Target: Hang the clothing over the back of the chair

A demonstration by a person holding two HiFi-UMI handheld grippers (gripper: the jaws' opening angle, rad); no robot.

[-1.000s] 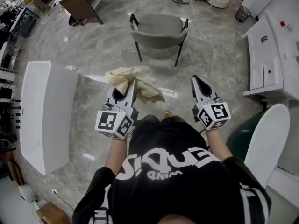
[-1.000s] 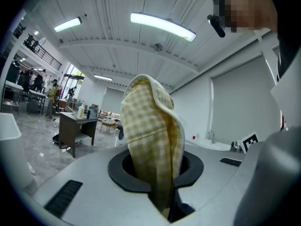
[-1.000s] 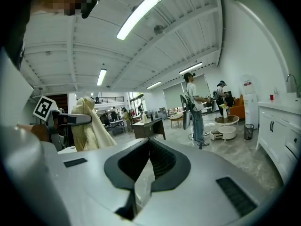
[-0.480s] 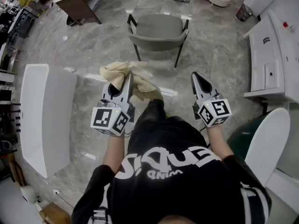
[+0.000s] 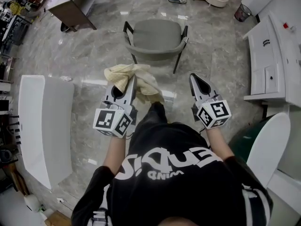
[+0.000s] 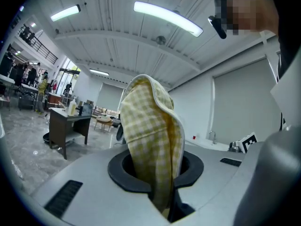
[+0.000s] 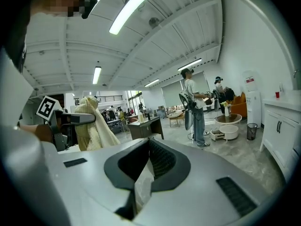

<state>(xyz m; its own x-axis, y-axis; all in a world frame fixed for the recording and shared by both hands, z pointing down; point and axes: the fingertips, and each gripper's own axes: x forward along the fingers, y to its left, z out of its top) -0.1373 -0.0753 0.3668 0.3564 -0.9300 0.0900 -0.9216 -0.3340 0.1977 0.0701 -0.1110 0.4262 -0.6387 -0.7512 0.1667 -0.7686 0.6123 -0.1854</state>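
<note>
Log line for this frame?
left gripper: jaws shut on cloth | right gripper: jaws shut, empty | chair: ahead, bare

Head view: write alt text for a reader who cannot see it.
Seen from above, a person in a black top holds a pale yellow checked cloth clamped in the left tool, facing a grey chair with black legs on a grey marble floor. The right tool alongside is empty.
</note>
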